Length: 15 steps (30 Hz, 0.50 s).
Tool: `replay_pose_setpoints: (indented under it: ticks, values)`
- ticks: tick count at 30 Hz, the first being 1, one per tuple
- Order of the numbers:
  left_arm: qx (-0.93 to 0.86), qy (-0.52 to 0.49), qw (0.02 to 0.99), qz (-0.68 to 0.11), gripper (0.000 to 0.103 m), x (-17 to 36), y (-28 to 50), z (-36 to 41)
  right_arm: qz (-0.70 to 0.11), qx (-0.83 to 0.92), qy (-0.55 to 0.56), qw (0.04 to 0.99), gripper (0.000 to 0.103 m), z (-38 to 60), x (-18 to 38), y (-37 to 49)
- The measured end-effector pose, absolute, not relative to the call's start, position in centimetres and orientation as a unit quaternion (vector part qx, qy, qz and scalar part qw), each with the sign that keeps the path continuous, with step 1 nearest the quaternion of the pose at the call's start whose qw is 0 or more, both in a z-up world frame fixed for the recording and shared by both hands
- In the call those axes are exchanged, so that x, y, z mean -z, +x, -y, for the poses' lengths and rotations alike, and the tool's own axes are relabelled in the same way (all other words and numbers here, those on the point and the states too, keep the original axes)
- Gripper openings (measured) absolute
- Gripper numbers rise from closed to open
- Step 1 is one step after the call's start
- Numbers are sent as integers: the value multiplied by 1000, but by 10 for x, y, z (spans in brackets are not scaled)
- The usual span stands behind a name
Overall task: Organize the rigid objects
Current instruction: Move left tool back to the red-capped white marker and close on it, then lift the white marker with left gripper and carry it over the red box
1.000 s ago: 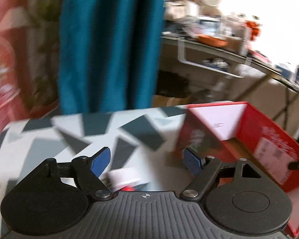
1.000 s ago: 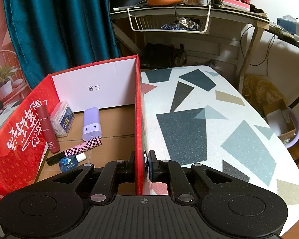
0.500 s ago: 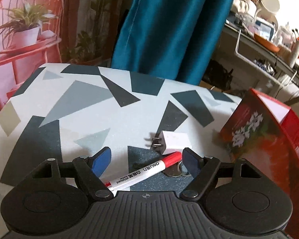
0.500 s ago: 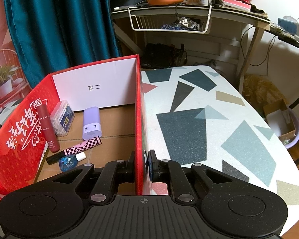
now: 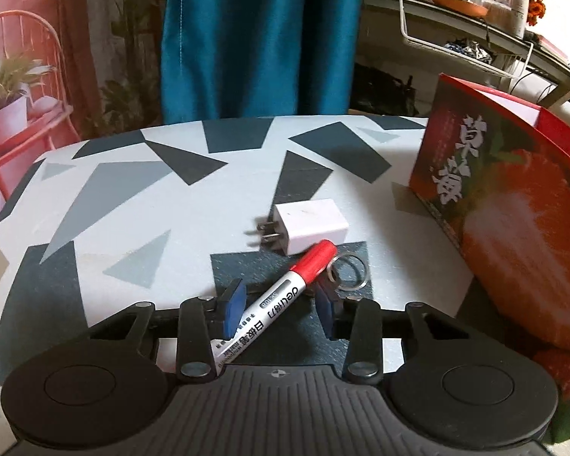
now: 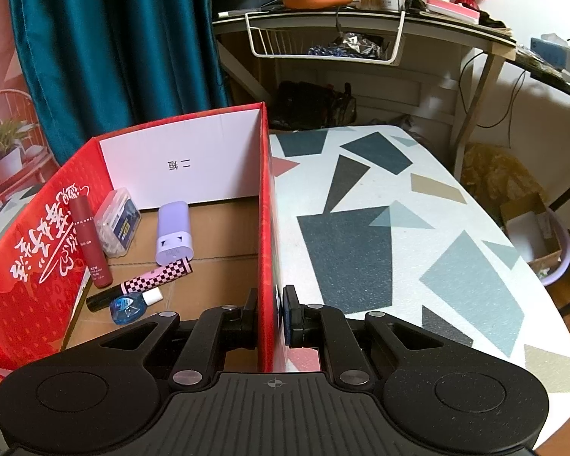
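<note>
**A:** Why are your left gripper's (image 5: 279,309) blue-padded fingers (image 5: 232,303) spread like that?

**B:** You have them set wide on either side of the white whiteboard marker with the red cap (image 5: 281,299), which lies slantwise on the patterned tabletop (image 5: 140,205). Neither pad clearly presses on it yet, so you look ready to close.

**A:** And what lies just past it?

**B:** A white cube-shaped wall charger (image 5: 307,225) touching the cap, and a metal key ring (image 5: 346,271) beside it. Both are probably waiting their turn.

**A:** Your right gripper (image 6: 269,317)?

**B:** Its fingers are pinched narrow on the side wall of the red cardboard box (image 6: 264,220), likely steadying it. Inside already lie a lilac power bank (image 6: 173,233), a dark red tube (image 6: 89,239) and a checkered tube (image 6: 155,278).
</note>
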State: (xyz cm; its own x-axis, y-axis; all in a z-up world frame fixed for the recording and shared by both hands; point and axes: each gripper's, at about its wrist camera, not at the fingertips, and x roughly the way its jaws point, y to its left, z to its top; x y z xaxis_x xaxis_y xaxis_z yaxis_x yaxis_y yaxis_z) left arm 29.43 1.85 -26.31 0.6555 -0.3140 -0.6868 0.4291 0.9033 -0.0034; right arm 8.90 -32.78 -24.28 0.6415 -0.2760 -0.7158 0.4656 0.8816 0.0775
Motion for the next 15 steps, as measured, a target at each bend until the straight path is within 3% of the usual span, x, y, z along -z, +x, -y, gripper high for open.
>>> replay_pose_setpoints:
  ticks: [8, 15]
  values:
    - [234, 74, 897, -368, 19, 267, 271, -15, -369, 208, 127, 897, 11, 327, 243, 89]
    - [248, 74, 896, -361, 18, 270, 249, 3, -369, 207, 126, 897, 11, 327, 243, 89]
